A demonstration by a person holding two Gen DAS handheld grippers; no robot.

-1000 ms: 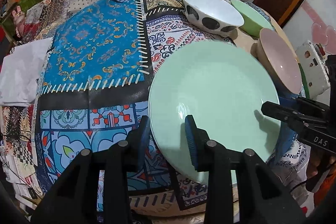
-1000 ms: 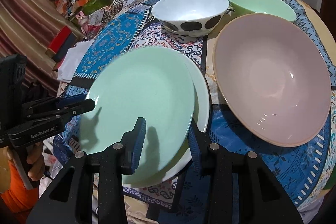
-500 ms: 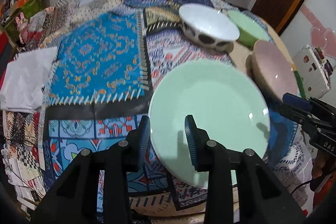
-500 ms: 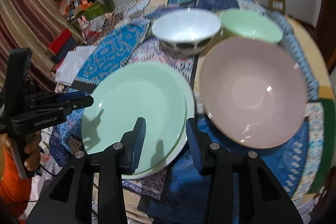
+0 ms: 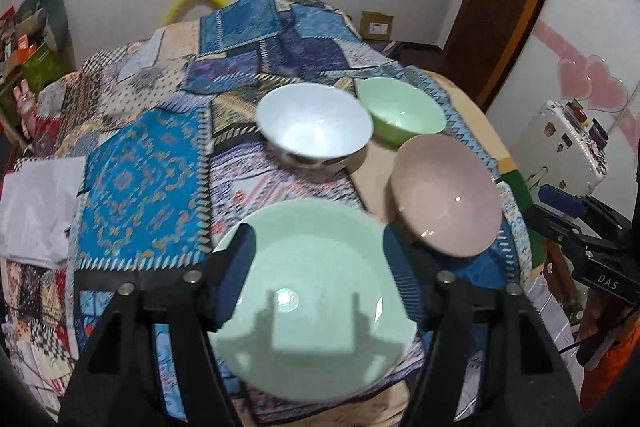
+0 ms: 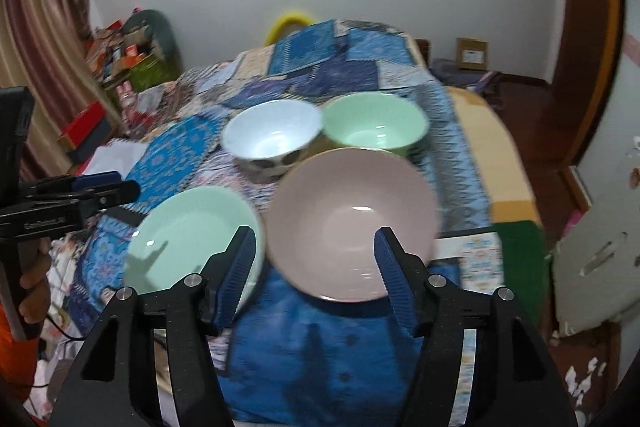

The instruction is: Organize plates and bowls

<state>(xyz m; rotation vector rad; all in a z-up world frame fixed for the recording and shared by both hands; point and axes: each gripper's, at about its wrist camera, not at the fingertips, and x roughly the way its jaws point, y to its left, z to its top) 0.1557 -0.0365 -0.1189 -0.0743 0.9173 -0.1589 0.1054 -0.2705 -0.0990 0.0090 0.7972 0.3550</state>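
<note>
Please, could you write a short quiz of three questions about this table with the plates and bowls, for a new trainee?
1. True or false: the mint green plate is clamped between the fingers of the left hand-held gripper.
2. Multiple choice: which bowl stands nearest to the right hand-held gripper? A) the white spotted bowl B) the pink bowl C) the green bowl
3. Fill in: how many bowls stand on the patchwork cloth?

Key:
1. False. The jaws have just been opening and stand wide above the plate, which lies on the cloth.
2. B.
3. Three.
</note>
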